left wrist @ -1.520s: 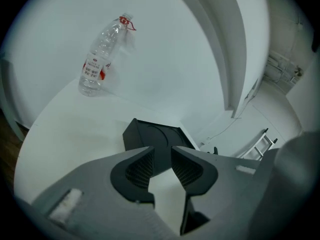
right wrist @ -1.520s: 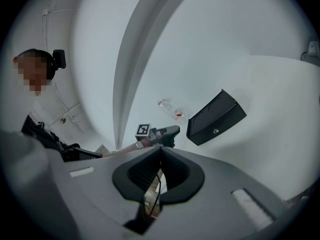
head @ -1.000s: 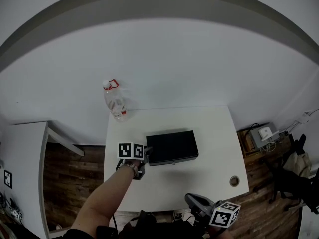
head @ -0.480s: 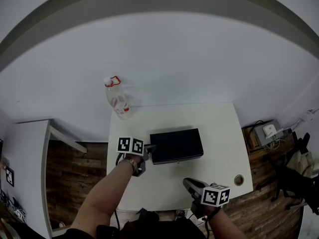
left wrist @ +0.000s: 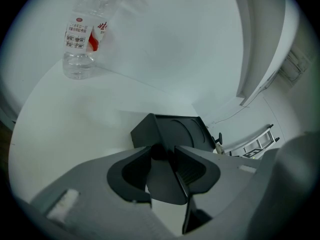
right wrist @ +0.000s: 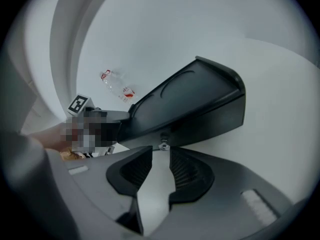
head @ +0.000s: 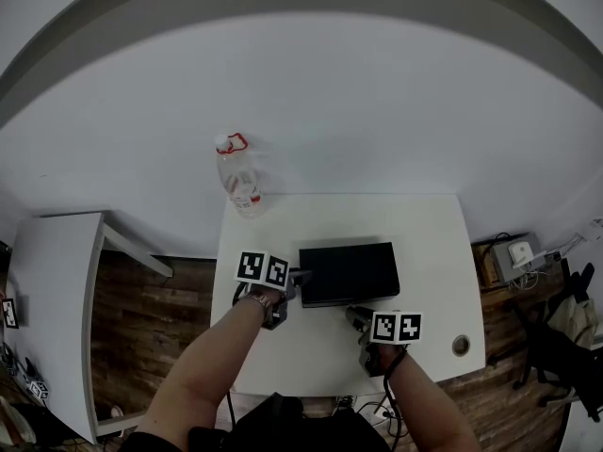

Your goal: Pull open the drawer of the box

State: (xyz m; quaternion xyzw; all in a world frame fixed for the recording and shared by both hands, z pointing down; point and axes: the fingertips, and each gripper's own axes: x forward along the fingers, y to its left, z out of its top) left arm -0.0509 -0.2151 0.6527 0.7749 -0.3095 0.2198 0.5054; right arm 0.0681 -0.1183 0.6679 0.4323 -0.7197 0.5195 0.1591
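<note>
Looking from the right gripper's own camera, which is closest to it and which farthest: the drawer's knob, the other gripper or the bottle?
1. Knob: just ahead of the right gripper, whose jaws are opening with nothing between them.
2. Left gripper: to the left, at the box's far end, jaws opening, box corner at their tips.
3. Bottle: farthest, upper left.

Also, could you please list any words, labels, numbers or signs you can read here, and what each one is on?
Nothing reads clearly.
Bottle label: small dark print and a red patch, too blurred to read.
Left cube and right cube: black-and-white square markers, no words.
Far-left marker: square pattern only.
Box: no print visible.
</note>
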